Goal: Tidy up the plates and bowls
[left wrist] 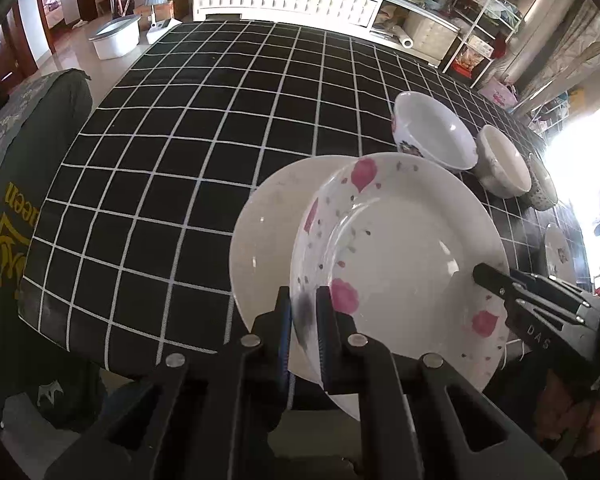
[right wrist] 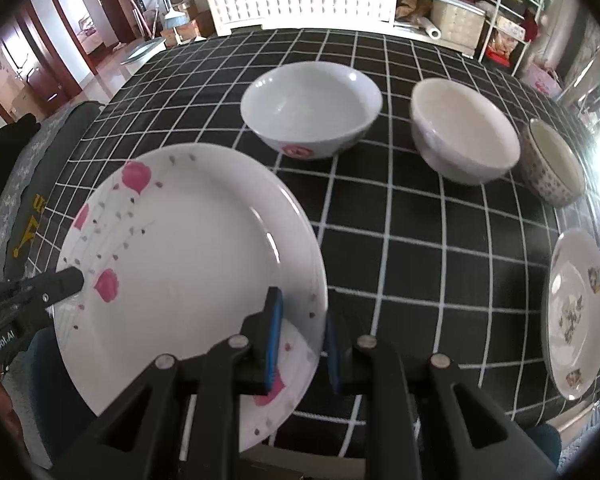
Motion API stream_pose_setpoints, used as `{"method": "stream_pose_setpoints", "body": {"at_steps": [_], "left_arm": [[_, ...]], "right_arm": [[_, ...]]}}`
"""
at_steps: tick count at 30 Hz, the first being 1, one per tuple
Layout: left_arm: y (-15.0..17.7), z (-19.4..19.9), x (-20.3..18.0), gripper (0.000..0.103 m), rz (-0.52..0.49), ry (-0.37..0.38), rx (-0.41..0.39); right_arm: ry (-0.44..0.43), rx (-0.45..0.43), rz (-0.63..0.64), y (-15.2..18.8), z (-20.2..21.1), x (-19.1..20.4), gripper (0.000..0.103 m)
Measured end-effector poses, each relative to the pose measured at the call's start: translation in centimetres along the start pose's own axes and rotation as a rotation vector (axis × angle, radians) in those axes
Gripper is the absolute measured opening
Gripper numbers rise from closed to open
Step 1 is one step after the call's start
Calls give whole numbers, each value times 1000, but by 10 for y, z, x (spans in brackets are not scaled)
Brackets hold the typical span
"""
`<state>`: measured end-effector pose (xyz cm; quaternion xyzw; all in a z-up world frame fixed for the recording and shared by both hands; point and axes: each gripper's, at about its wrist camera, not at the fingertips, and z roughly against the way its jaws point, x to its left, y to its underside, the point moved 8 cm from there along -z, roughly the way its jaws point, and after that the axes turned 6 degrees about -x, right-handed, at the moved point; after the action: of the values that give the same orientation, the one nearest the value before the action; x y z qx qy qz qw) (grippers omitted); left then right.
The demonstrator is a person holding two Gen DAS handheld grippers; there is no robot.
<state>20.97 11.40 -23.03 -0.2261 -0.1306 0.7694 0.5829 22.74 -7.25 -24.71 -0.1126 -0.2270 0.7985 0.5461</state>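
A white plate with pink flowers (left wrist: 400, 248) (right wrist: 192, 248) is held over the near edge of the black checked table. My left gripper (left wrist: 303, 320) is shut on its left rim; it shows in the right wrist view (right wrist: 66, 284) too. My right gripper (right wrist: 302, 332) is shut on its right rim and shows in the left wrist view (left wrist: 484, 276). A plain white plate (left wrist: 264, 232) lies under it. A white bowl with red flowers (right wrist: 312, 108) (left wrist: 432, 132), a second white bowl (right wrist: 464, 132) (left wrist: 504, 164) and a small patterned bowl (right wrist: 556, 164) (left wrist: 542, 188) stand behind.
Another decorated plate (right wrist: 576, 312) (left wrist: 558, 248) lies at the table's right edge. A chair with a dark cover (left wrist: 24, 184) stands at the left. A white cabinet (right wrist: 308, 4) and shelves stand beyond the far edge of the table (left wrist: 180, 152).
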Motion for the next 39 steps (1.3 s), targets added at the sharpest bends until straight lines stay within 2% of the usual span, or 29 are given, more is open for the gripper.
{"method": "stream_pose_setpoints", "body": {"at_steps": [12,16,39], "left_arm": [[-6,-4,30,9,21,-46,-17],[-8,-8,37,9,30,-49,-13],[-5,-25,41,9,44,-49,9]], "right_arm": [[-23,39,21,3,-22,27,24],[-7,35,34,1,-24,31,24],[5,20,30,-5,-27,30,24]]}}
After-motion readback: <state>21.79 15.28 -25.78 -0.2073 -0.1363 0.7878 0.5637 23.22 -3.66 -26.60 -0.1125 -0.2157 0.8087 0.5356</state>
